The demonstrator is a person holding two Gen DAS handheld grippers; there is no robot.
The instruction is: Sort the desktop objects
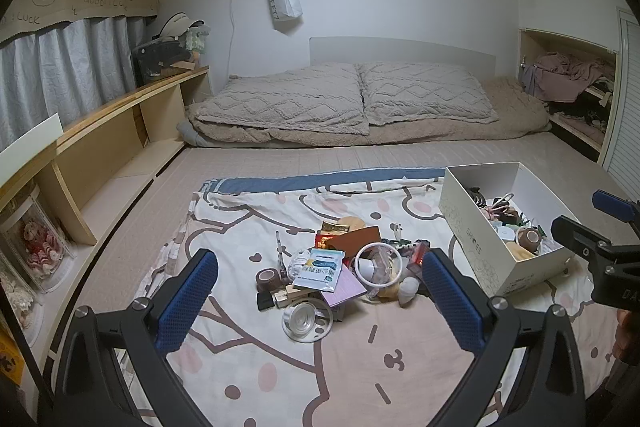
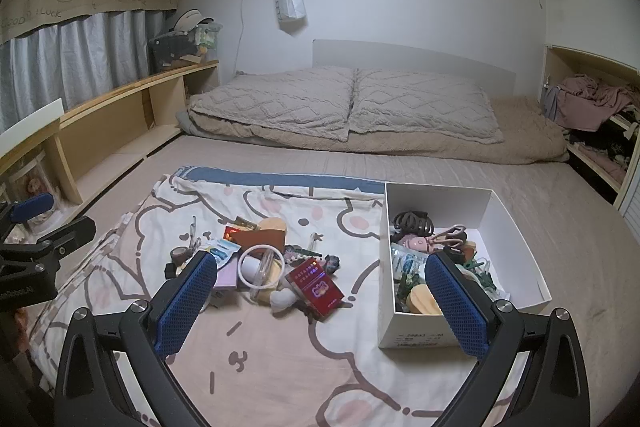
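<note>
Step in hand: I judge I am between picks, with part of the sorting done; the box (image 2: 516, 239) already holds several things, and a pile (image 1: 340, 271) is left on the sheet (image 1: 280, 367) spread over the bed.
Left tongs (image 1: 320, 303): wide apart, holding nothing, hovering over the near side of the pile.
Right tongs (image 2: 324, 307): also wide apart and empty, between the pile and the box, the right finger over the box's near end.
Where the work lies: the pile is just left of the box, not touching it; the red pack (image 2: 316, 287) lies at the pile's edge nearest the box.
Next move, as I judge it: lower the right tongs onto the red pack, close across its narrow sides, lift clear, and carry it right over the box wall. It looks flat and rigid, so a low, level approach is needed.
Boxes: one.
Tape rolls (image 1: 269, 277): one, at the pile's far-left edge from the box.
White rings (image 1: 378, 265): one, mid-pile.
Clear lids (image 1: 307, 319): one, at the pile's near edge.
Blue-and-white packets (image 1: 320, 269): one.
Purple cards (image 1: 345, 289): one, under the packet.
Items in the box: too jumbled to count; a dark hair claw (image 2: 412, 221) sits at its far end.
</note>
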